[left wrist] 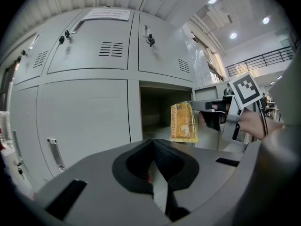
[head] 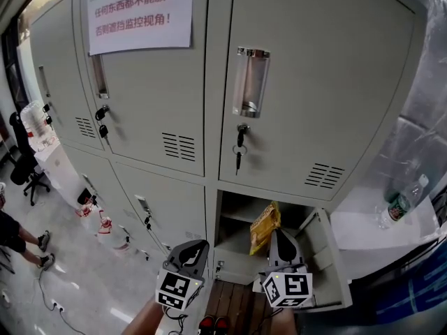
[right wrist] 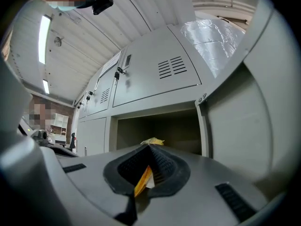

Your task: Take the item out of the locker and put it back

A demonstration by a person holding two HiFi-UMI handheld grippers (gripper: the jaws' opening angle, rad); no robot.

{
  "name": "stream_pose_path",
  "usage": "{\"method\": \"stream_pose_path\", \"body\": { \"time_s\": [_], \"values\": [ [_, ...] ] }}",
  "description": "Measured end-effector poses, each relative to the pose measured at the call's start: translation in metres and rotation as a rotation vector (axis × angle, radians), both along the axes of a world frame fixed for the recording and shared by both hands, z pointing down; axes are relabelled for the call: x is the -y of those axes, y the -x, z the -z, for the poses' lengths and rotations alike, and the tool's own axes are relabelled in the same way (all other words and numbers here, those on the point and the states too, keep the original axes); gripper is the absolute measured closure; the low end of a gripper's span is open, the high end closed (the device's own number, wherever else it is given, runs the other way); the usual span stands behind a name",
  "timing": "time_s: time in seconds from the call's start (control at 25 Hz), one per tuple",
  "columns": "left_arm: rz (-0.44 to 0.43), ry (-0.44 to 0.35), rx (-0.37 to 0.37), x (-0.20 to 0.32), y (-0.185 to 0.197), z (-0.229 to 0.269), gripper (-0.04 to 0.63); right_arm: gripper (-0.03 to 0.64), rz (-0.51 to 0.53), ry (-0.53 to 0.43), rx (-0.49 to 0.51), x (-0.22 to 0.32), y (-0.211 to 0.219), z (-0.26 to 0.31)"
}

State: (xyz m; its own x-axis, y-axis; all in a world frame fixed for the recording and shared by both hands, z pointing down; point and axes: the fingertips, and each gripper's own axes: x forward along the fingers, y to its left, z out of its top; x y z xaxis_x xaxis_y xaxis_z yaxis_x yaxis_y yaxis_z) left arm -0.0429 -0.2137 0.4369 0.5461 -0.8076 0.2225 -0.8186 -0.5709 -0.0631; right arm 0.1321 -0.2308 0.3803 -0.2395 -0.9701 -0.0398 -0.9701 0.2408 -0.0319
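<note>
The right hand-held gripper (head: pixel 278 237), low and just right of centre in the head view, is pinching a yellow snack packet (head: pixel 265 227) by one edge. In its own view the right hand-held gripper (right wrist: pixel 148 166) has its jaws pressed onto the yellow film (right wrist: pixel 142 181), with the rest of the packet poking up past the tips. From the left gripper view the packet (left wrist: pixel 183 122) hangs upright at centre right, held out at the end of the right hand-held gripper (left wrist: pixel 196 106), in front of the dark opening.

The left hand-held gripper (head: pixel 193 248) sits beside it to the left, jaws pressed together on nothing, and its own view shows the left hand-held gripper (left wrist: pixel 155 166) idle and aimed at the locker fronts.

Beyond them is the open compartment (head: pixel 234 218) in the bottom row, its door (head: pixel 327 257) swung out toward the lower right. The shelf inside looks bare from here. The doors above are shut, one with keys (head: pixel 239 151) dangling from its lock, and a paper notice (head: pixel 140 9) is taped at upper left.

I'd say the taking-out half is done or very nearly so: the packet is at the mouth of the compartment, seemingly clear of it. Left to do: carry it back in, set it on the shelf and let go.
</note>
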Motion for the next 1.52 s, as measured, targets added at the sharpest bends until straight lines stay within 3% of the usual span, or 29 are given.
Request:
{"method": "stream_pose_path", "body": {
  "time_s": [0.8, 1.52],
  "values": [
    [0.045, 0.015, -0.001, 0.022, 0.010, -0.010, 0.574, 0.600, -0.015, 0.030, 0.043, 0.068, -0.005, -0.019],
    [0.061, 0.035, 0.002, 0.051, 0.009, -0.020, 0.574, 0.600, -0.051, 0.095, -0.003, 0.138, -0.012, -0.046]
  ]
}}
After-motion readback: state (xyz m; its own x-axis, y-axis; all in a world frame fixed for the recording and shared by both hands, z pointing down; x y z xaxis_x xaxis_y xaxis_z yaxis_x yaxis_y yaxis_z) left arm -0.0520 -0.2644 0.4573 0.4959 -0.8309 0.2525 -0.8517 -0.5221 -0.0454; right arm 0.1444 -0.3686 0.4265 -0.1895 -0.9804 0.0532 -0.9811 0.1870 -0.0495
